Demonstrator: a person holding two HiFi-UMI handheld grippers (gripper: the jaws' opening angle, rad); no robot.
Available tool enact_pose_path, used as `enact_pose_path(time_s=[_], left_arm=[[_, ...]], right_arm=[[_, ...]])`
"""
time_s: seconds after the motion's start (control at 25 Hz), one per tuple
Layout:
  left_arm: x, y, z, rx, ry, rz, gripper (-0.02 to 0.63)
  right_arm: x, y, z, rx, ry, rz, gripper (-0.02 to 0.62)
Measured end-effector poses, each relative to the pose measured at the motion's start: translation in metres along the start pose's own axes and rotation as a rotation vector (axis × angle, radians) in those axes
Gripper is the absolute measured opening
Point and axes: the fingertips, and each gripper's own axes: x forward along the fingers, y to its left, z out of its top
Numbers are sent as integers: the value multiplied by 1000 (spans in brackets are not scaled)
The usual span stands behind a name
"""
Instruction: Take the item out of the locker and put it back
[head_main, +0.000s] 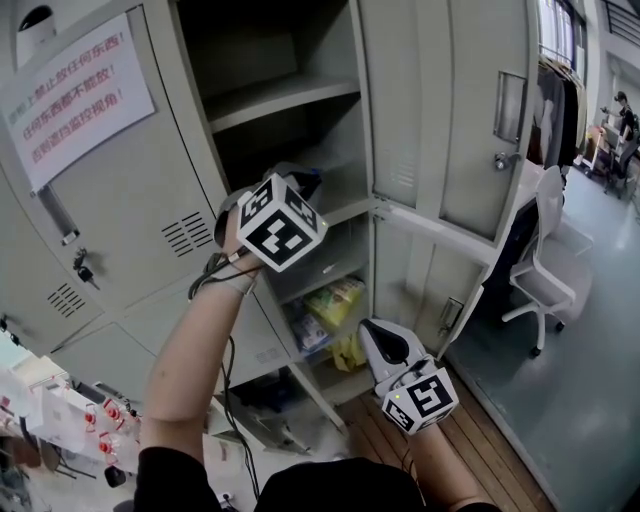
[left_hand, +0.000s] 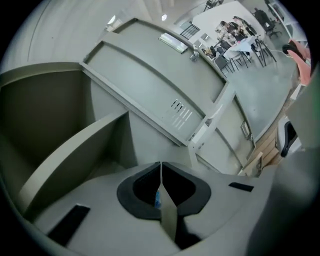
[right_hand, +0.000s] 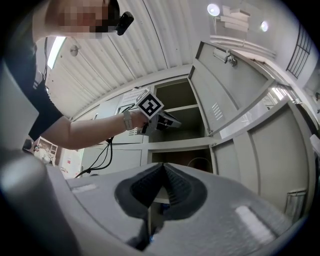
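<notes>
The grey locker has its upper and lower doors swung open to the right. The upper compartment has a bare shelf. My left gripper is raised at the mouth of that compartment, under the shelf, with its jaws shut and nothing seen between them. The right gripper view shows it from below, the left gripper pointing into the locker. Yellow-green bags and a blue packet lie in the lower compartment. My right gripper hangs low beside that compartment, jaws shut and holding nothing.
The open upper door and lower door stick out to the right. A white chair stands beyond them. Closed lockers with a paper notice fill the left. People sit at tables far off.
</notes>
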Motion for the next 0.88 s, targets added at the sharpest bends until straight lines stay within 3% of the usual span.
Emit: enact_pose_path(time_s=[0.2, 0.32, 0.44, 0.88], left_arm=[[23, 8, 1, 118, 94, -9, 35], [40, 7, -3, 111, 139, -82, 41], [54, 11, -12, 134, 192, -104, 56], [90, 27, -38, 159, 330, -204, 193]], right_arm=[[0, -4, -2, 6, 5, -3, -2], [1, -7, -1, 5, 1, -6, -2], [0, -11, 2, 0, -6, -14, -2], [1, -24, 5, -16, 1, -53, -1]])
